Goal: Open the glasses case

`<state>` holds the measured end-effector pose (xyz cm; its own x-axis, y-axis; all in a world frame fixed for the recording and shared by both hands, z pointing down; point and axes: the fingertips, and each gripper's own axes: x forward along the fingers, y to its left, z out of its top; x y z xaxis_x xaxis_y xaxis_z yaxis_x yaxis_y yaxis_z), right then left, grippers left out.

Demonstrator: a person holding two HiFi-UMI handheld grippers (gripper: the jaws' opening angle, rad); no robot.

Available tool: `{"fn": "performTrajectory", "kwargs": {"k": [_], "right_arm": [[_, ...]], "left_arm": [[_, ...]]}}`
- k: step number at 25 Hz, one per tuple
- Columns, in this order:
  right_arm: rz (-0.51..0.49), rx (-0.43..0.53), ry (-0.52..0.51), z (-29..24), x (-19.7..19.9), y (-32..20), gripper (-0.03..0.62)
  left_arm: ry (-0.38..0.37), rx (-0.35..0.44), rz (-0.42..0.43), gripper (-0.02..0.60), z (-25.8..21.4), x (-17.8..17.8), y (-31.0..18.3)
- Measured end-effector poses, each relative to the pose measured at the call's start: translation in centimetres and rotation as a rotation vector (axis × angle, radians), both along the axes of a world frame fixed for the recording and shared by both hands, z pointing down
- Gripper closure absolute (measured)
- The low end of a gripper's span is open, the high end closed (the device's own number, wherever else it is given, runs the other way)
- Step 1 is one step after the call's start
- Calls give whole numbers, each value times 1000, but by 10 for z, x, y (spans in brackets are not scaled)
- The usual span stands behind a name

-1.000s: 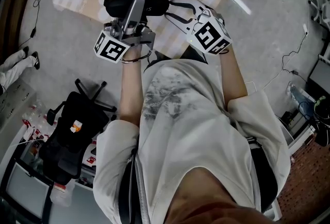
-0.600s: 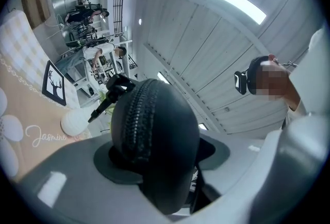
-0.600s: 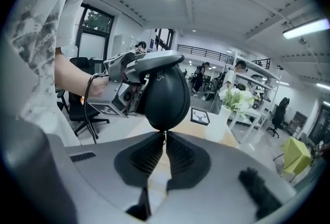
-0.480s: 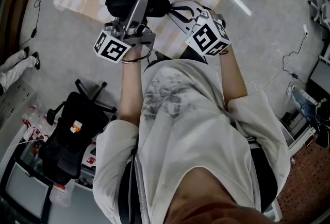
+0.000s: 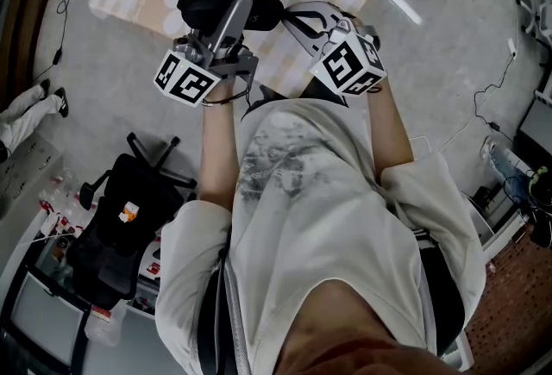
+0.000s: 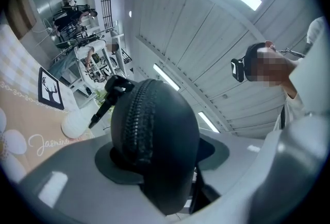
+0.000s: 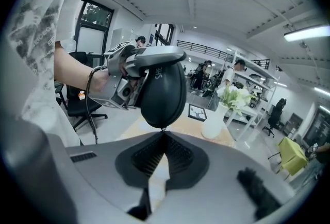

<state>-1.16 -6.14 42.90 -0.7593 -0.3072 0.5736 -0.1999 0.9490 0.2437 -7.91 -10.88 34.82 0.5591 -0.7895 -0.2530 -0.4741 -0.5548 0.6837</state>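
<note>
Two grips: L gripper (image 5: 235, 13) fingers clamp case (image 5: 263, 9) mid-body; R gripper (image 5: 291, 17) fingers shut at its 3 o'clock end.

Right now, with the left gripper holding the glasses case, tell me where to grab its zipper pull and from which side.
Grip the small zipper pull hanging off the rounded end of the glasses case, from below, jaws flat either side of the tab: it dangles clear there. The right gripper, jaws just closed, already pinches it so.
</note>
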Motion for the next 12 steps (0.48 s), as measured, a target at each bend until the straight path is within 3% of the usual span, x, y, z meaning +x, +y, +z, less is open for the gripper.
{"fn": "performTrajectory", "kwargs": {"k": [12], "right_arm": [[21, 64, 29, -11, 5, -12, 579]], "left_arm": [[-39, -10, 33, 310, 7, 5, 3]]}}
